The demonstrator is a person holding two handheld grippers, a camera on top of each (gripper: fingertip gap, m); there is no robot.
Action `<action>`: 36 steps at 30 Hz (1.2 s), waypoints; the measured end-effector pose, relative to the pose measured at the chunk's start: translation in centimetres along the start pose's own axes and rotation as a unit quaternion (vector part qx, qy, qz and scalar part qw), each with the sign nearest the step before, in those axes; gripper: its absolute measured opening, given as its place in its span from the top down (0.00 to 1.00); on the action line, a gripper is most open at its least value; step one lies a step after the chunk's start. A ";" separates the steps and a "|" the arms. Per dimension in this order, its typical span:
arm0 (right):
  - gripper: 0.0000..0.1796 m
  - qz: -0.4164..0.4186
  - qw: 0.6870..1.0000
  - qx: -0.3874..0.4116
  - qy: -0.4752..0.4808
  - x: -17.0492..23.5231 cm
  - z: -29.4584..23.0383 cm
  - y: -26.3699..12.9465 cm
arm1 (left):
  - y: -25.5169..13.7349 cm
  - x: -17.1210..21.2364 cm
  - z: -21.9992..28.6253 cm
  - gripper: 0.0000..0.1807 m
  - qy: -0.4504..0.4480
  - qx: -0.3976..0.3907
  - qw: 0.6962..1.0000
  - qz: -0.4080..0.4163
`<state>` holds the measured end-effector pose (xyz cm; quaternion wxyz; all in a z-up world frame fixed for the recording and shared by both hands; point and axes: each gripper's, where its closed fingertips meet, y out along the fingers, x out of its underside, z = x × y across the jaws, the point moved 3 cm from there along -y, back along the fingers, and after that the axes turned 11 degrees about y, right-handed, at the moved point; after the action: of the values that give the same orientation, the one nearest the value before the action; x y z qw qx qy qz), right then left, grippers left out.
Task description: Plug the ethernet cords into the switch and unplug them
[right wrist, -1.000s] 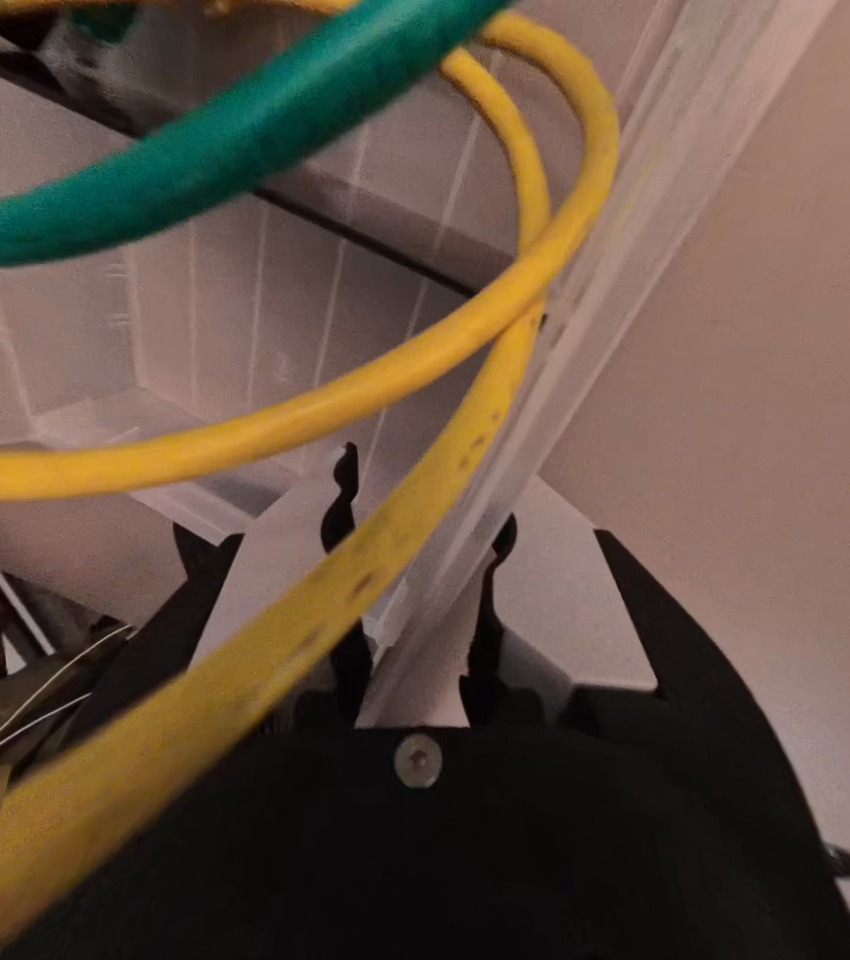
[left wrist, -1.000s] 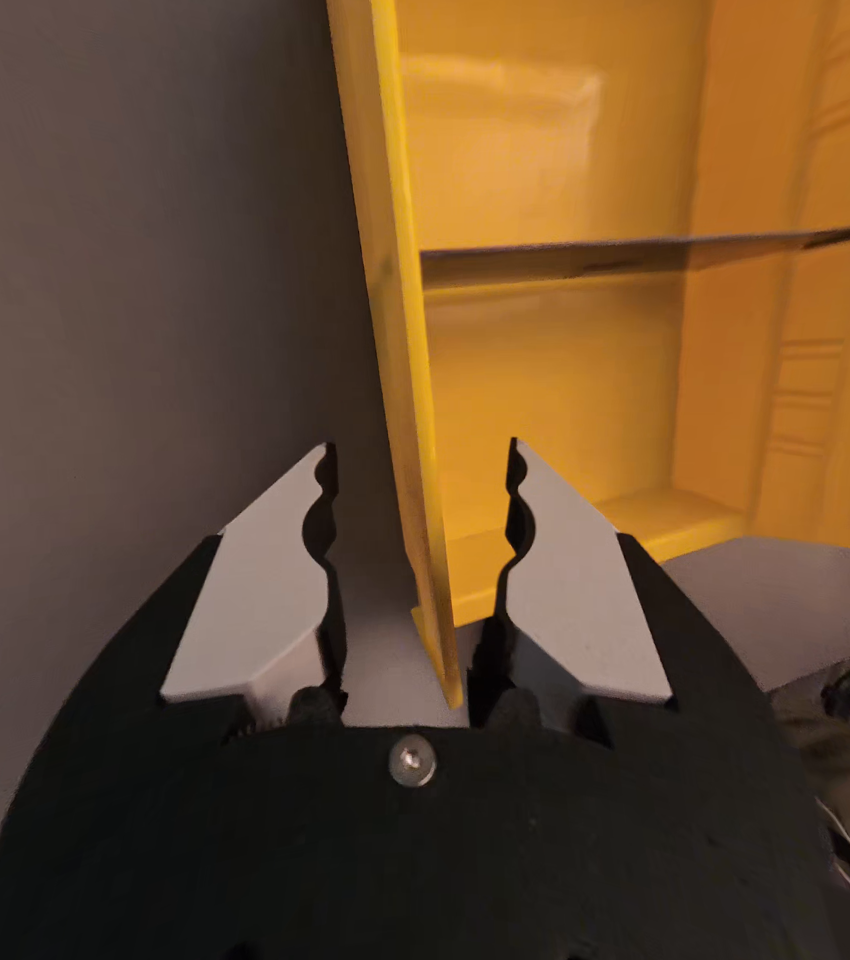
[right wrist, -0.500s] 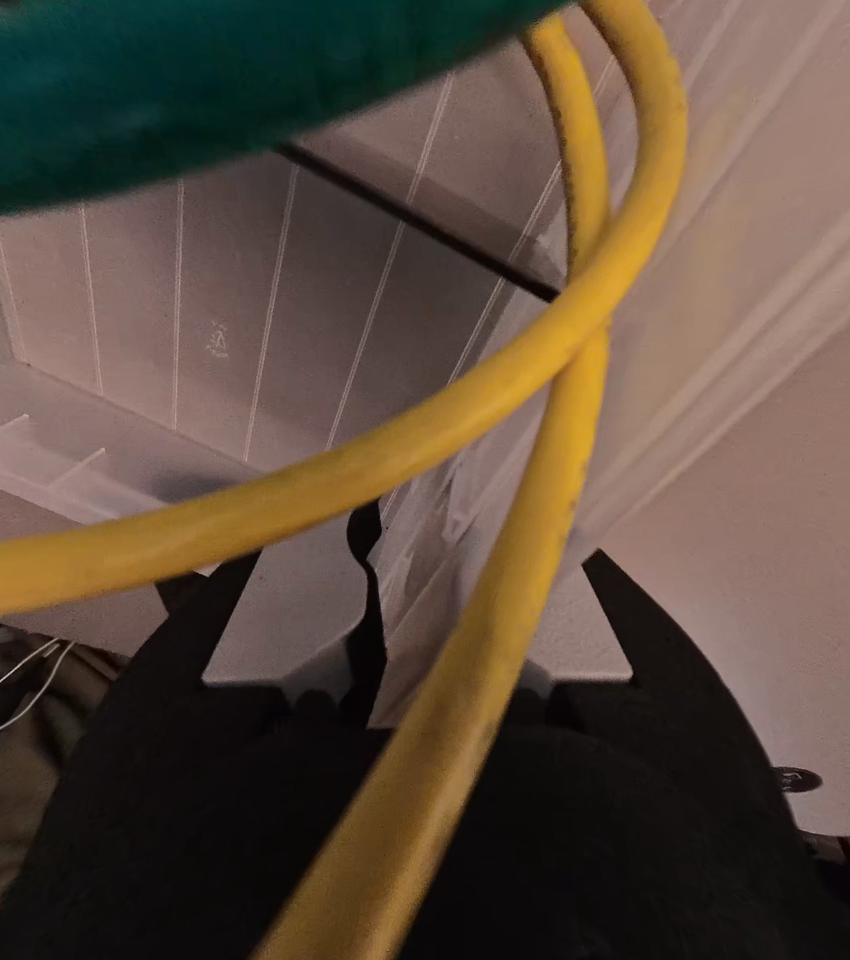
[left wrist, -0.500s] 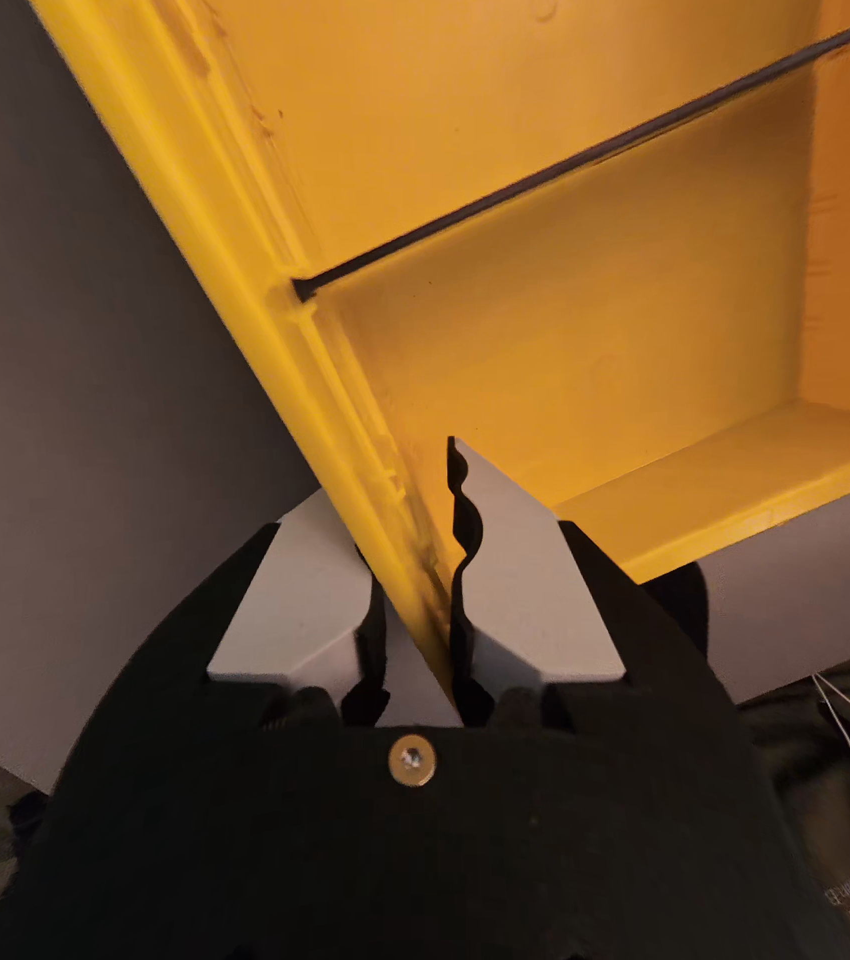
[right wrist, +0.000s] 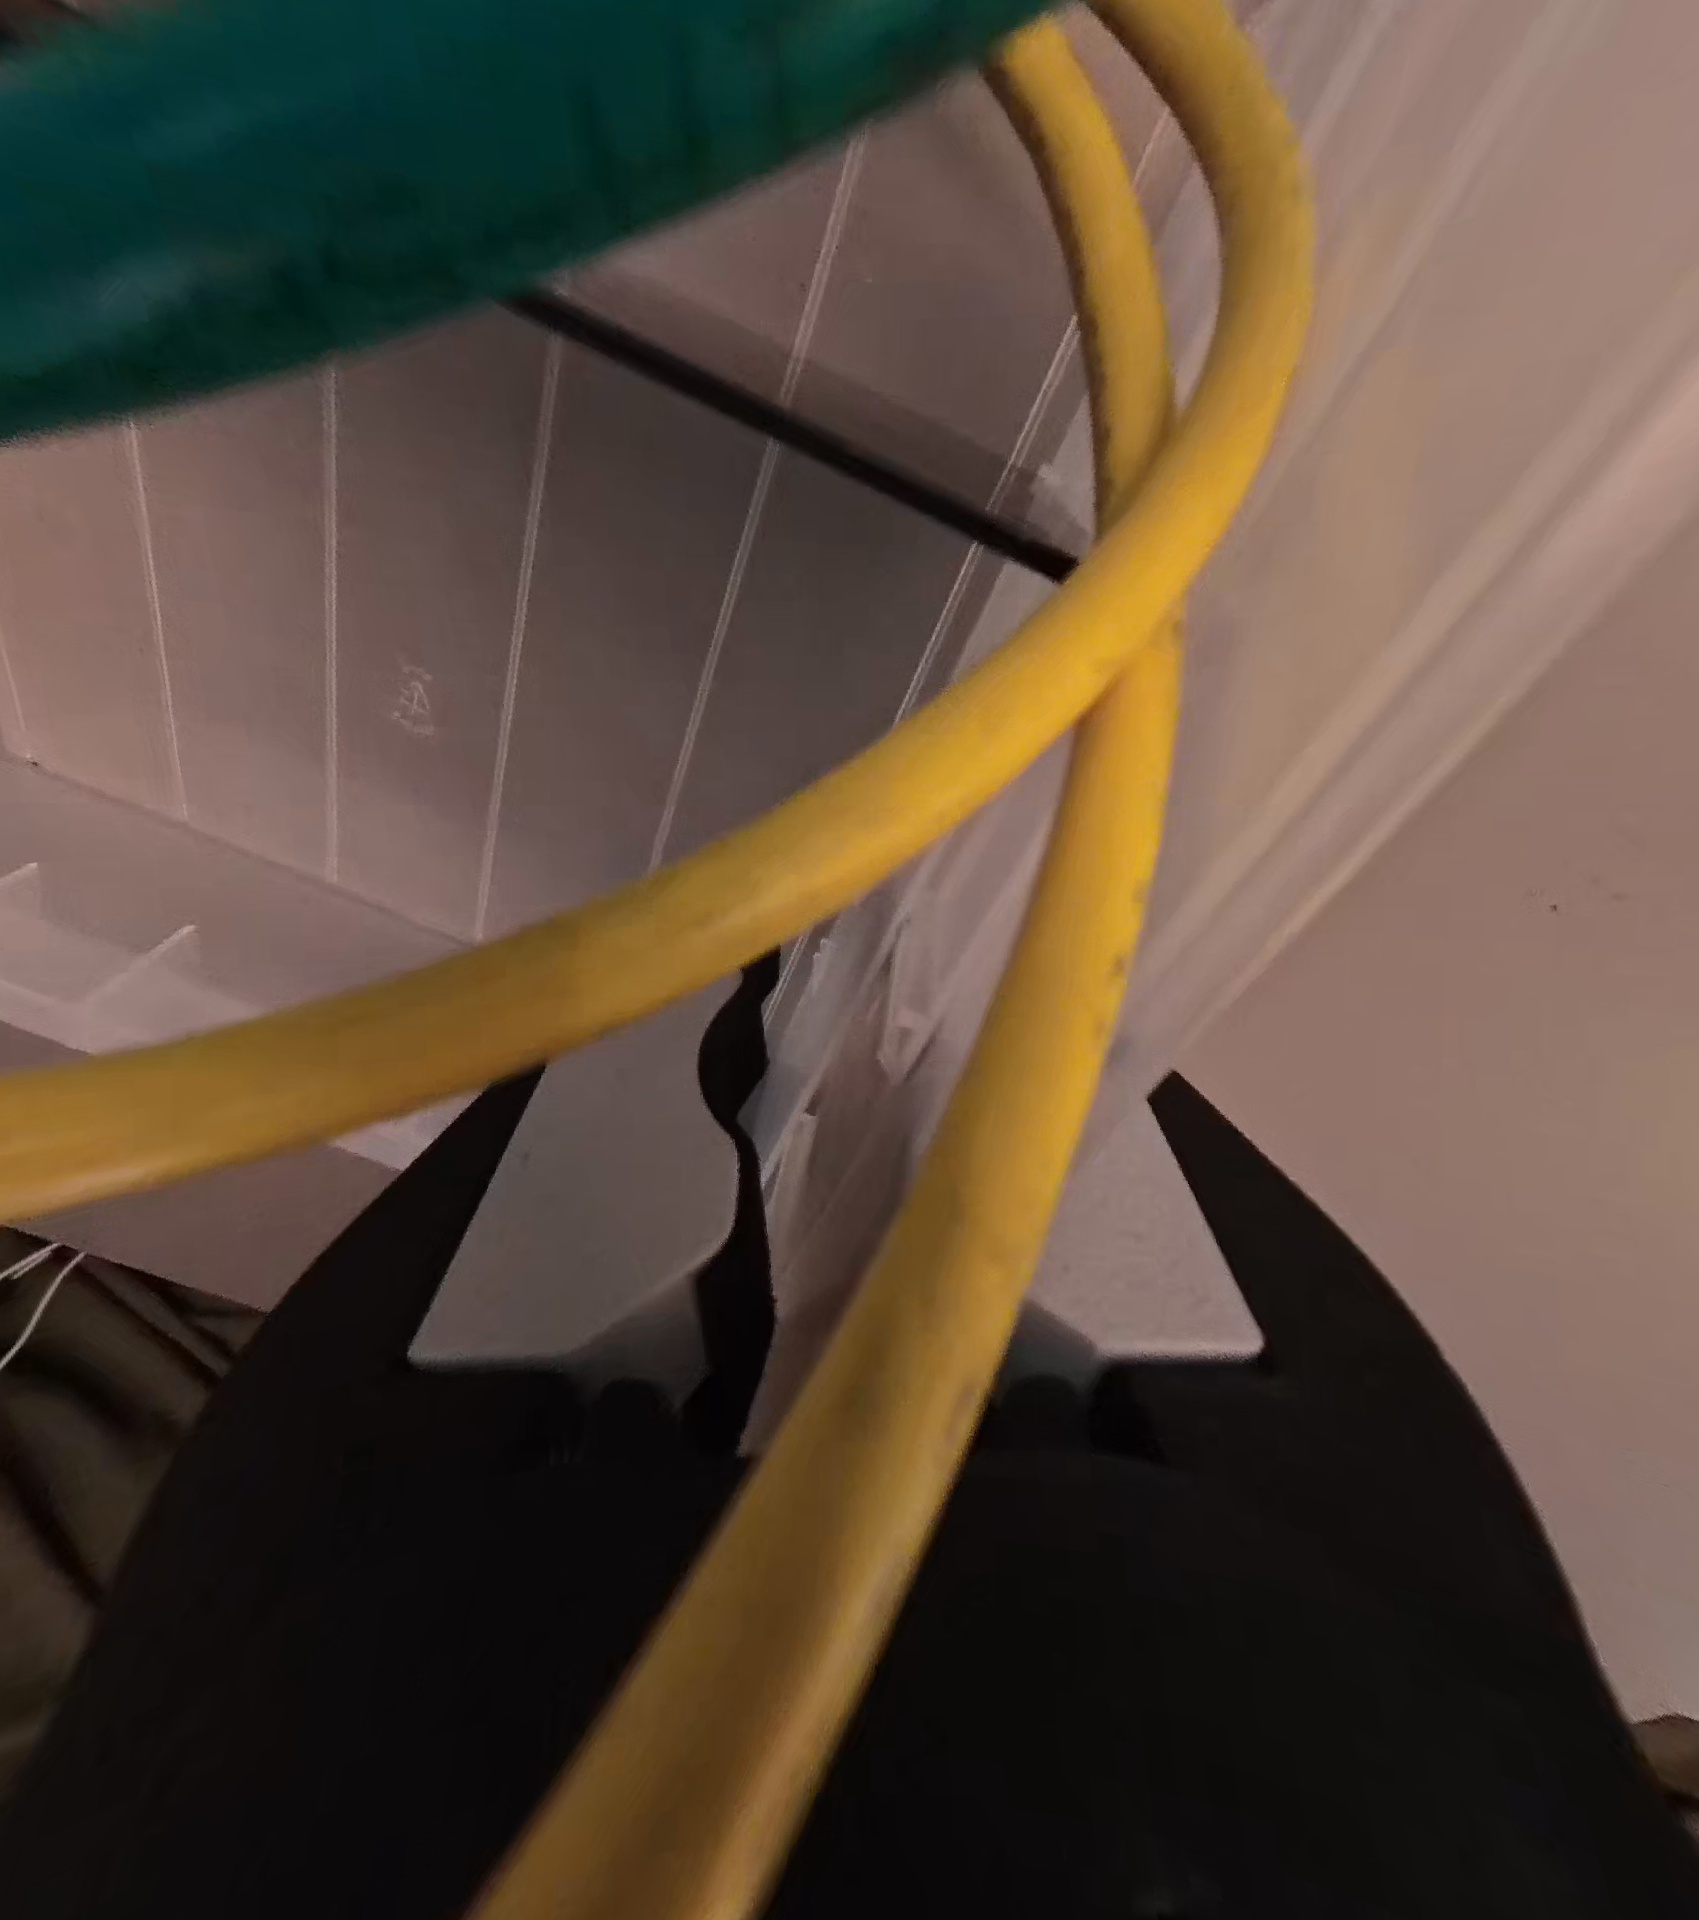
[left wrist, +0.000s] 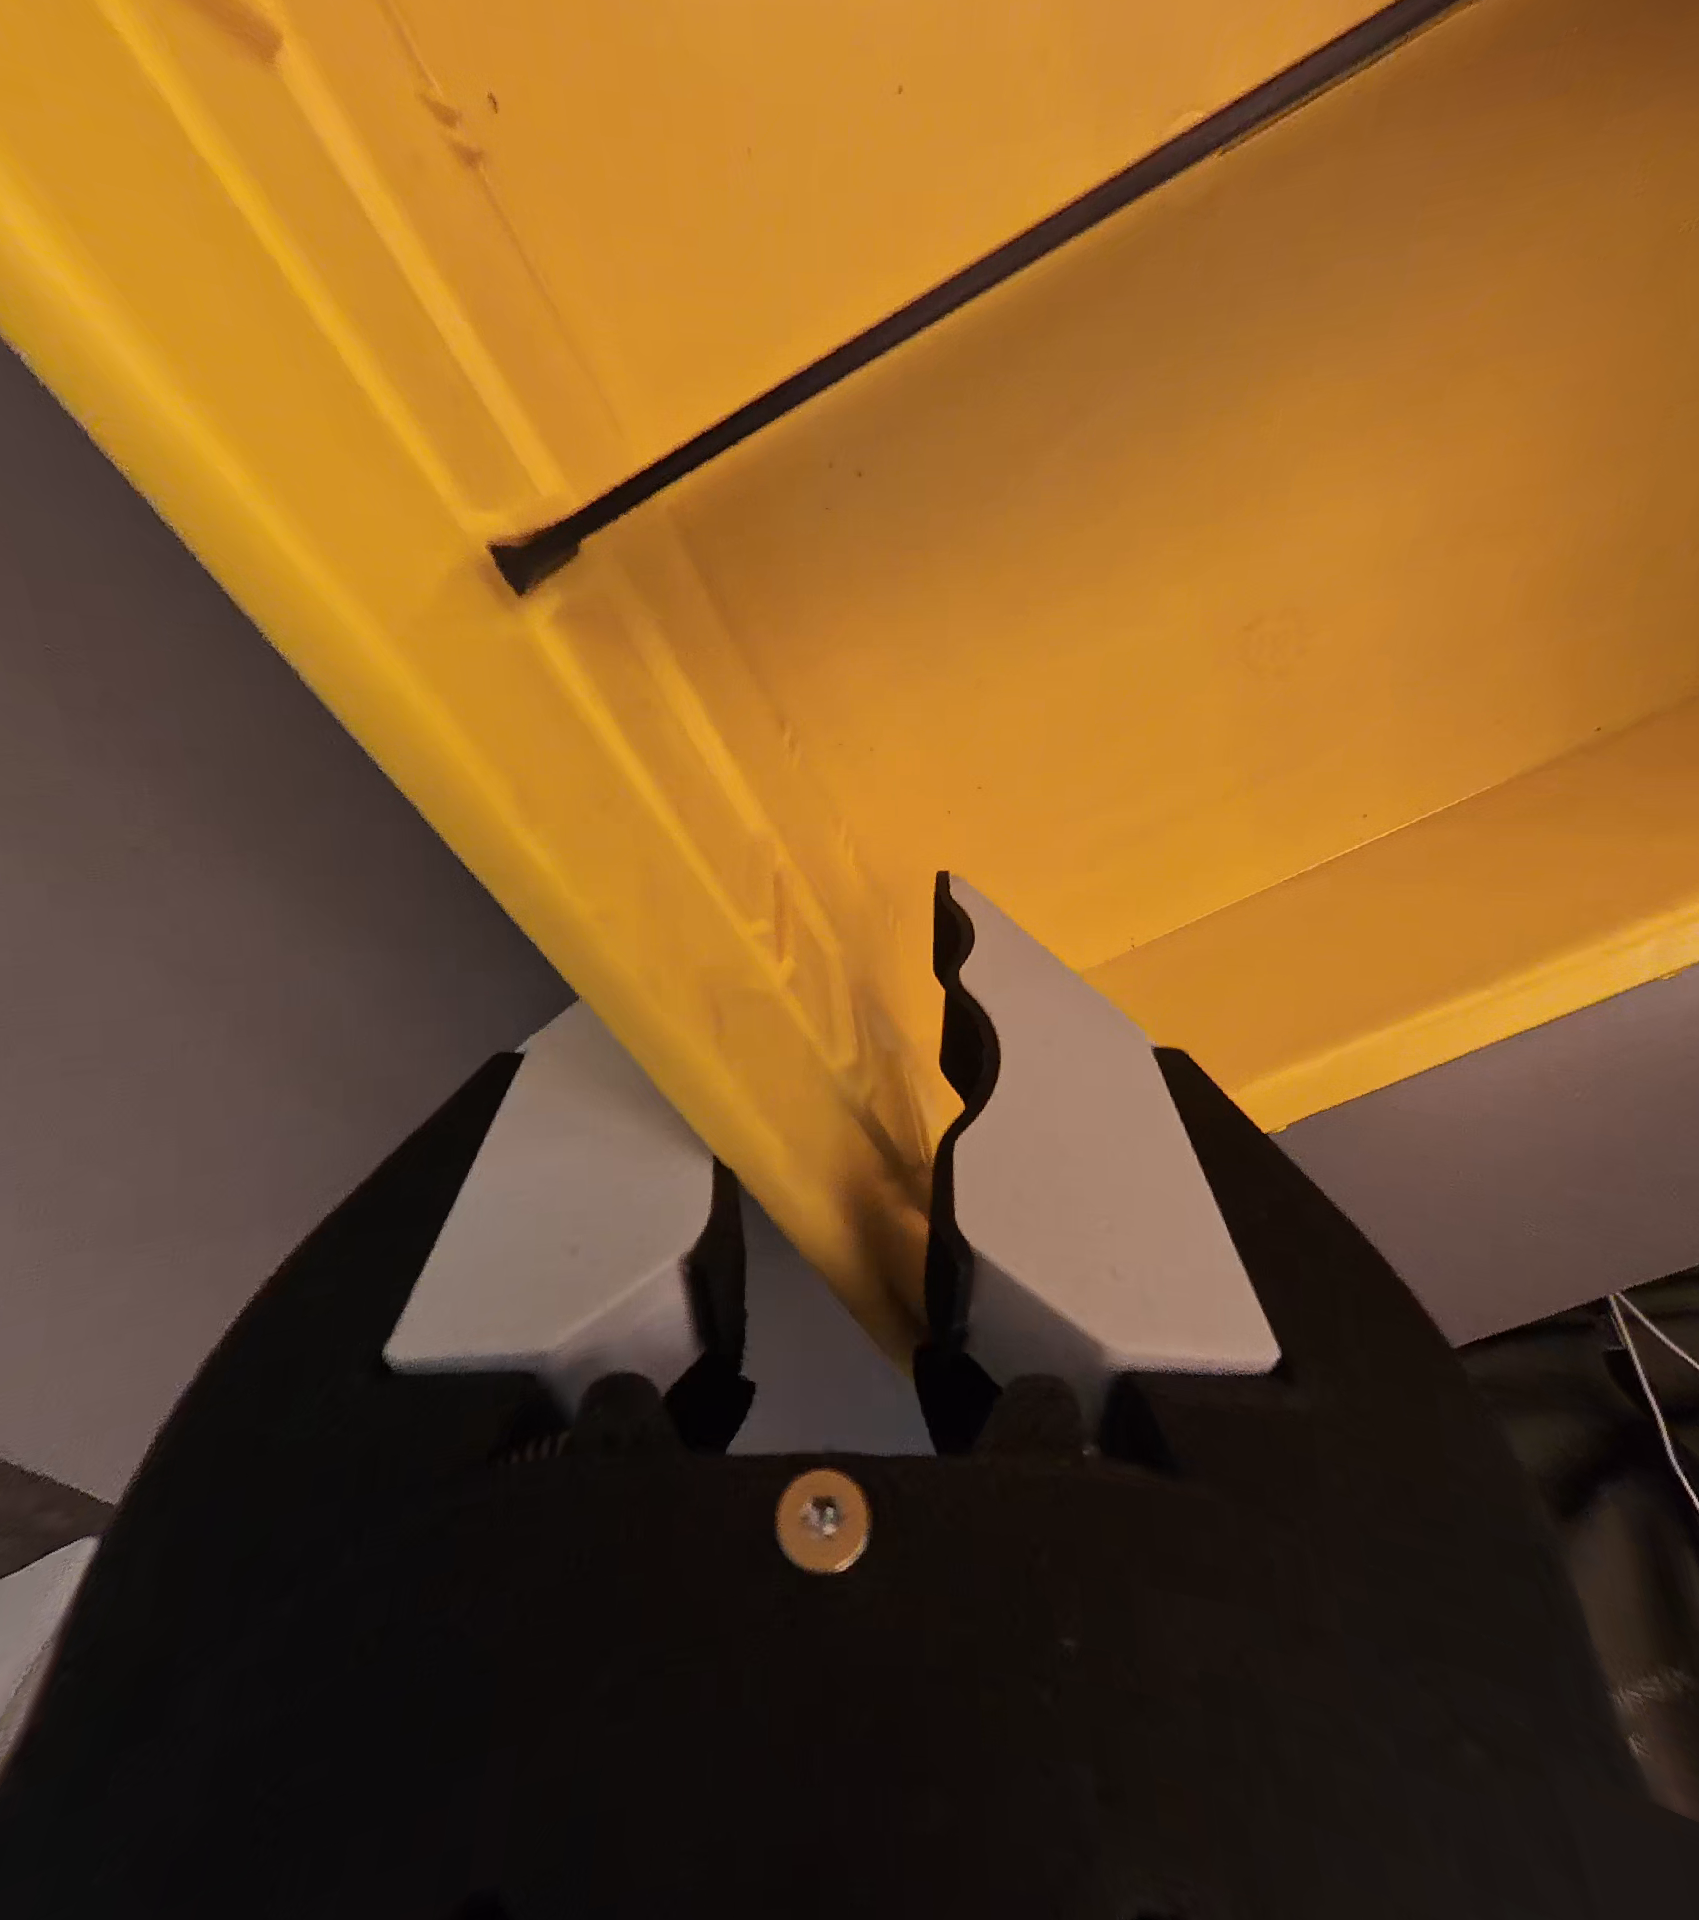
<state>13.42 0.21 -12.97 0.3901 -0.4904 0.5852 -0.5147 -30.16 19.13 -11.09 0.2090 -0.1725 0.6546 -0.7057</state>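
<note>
I am pinching the side wall of a yellow bin (left wrist: 1084, 623) in my left tongs (left wrist: 829, 1122), and my right tongs (right wrist: 866, 1164) are clamping the wall of a clear bin (right wrist: 533, 644) — no switch is showing in either view. The yellow cord (right wrist: 928, 831) and green cord (right wrist: 305, 177) are looping right across my right tongs, so they could be snagging or dragging if I tilt the bin.

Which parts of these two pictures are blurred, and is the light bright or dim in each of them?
Left wrist view: dim, warm light; the yellow bin and the left gripper closed on its wall are fairly sharp. Right wrist view: also dim; the green cable near the lens is strongly blurred, the yellow cable slightly soft, the clear bin behind sharper.
</note>
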 end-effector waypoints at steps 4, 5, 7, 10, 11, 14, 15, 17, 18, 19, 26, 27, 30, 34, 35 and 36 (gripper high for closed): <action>0.85 0.016 1.000 0.003 -0.015 -0.8 -1.3 0.1 | 0.2 -1.1 1.2 0.80 0.019 -0.013 1.000 -0.013; 0.81 0.023 1.000 0.001 -0.018 -0.9 -1.5 0.1 | 0.2 -1.4 1.6 0.78 0.028 -0.011 0.999 -0.012; 0.69 0.059 0.998 -0.003 -0.016 -1.4 -1.6 -0.3 | 0.3 -2.1 2.7 0.77 0.046 0.017 0.999 0.003; 0.67 0.140 0.990 -0.022 0.006 -1.8 -1.5 -2.6 | 0.2 -2.0 3.7 0.75 0.050 0.066 0.997 0.011; 0.65 0.178 0.984 -0.013 0.017 -1.8 -1.1 -4.0 | 0.2 -1.8 3.9 0.74 0.048 0.082 0.995 0.011; 0.63 0.332 0.943 0.021 0.027 -1.3 -0.9 -10.3 | -0.7 -1.8 4.3 0.75 0.041 0.133 0.989 0.041; 0.63 0.403 0.915 0.031 0.016 -1.1 -1.5 -13.2 | -1.1 -1.9 4.1 0.75 0.037 0.138 0.988 0.057; 0.62 0.544 0.837 0.016 -0.063 -0.8 -5.4 -18.6 | -2.2 -2.3 3.4 0.76 0.022 0.132 0.986 0.096; 0.56 0.604 0.790 0.001 -0.108 -0.4 -8.0 -20.5 | -2.7 -2.4 3.0 0.76 0.013 0.127 0.986 0.111; 0.54 0.644 0.748 -0.022 -0.159 0.2 -10.8 -21.6 | -3.1 -2.4 2.9 0.76 0.008 0.126 0.985 0.120; 0.66 0.397 0.863 -0.220 -0.223 -2.8 -23.4 -13.9 | -2.2 -3.8 2.5 0.77 -0.005 0.165 0.977 0.139; 0.69 0.368 0.880 -0.205 -0.217 -3.8 -23.8 -12.5 | -2.0 -3.8 2.4 0.78 -0.025 0.184 0.973 0.135; 0.72 0.295 0.923 -0.158 -0.191 -6.3 -24.9 -9.1 | -1.8 -3.2 1.9 0.83 -0.082 0.220 0.963 0.134; 0.71 0.227 0.954 -0.064 -0.187 -8.4 -25.0 -6.8 | -2.0 -1.4 0.3 0.86 -0.104 0.194 0.967 0.130; 0.71 0.204 0.960 -0.061 -0.179 -8.4 -25.2 -6.3 | -2.1 -0.9 0.0 0.86 -0.107 0.187 0.968 0.127; 0.71 0.178 0.965 -0.068 -0.178 -8.0 -25.6 -5.8 | -2.1 -0.5 -0.1 0.86 -0.110 0.184 0.969 0.125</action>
<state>-8.50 13.73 -3.36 0.5392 -0.4871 0.6177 -0.3006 -29.95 19.61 -8.99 0.3943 -0.1244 0.5028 -0.7591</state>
